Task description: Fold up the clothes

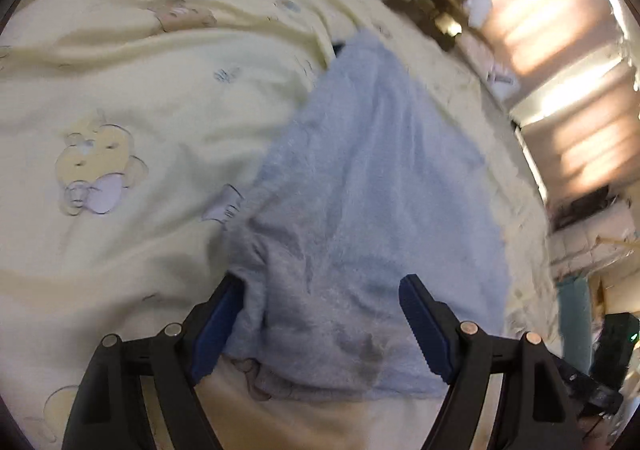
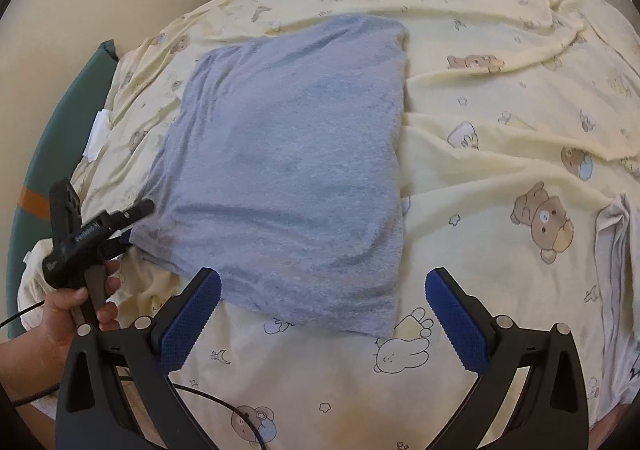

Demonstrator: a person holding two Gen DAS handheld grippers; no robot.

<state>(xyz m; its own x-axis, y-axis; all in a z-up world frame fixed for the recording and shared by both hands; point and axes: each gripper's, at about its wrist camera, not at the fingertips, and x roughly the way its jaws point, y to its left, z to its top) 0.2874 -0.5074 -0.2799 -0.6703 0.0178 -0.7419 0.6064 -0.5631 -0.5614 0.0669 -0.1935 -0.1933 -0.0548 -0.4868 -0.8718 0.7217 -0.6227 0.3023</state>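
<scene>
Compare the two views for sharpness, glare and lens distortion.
Left wrist view: motion-blurred, worst toward the top, where sunlit stripes on the wall blow out; the grey garment looks soft. Right wrist view: sharp and evenly lit, the bear-print sheet crisp, though the fisheye bulges the bed into a dome with dark corners.

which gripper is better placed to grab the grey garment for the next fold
Left. The left gripper already has open jaws straddling the grey garment at its corner; the right gripper hangs open above, off its near edge.

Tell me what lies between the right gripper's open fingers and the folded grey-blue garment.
Only bare yellow cartoon-print bedsheet lies between the right gripper and the grey-blue garment, seen in the right wrist view.
</scene>
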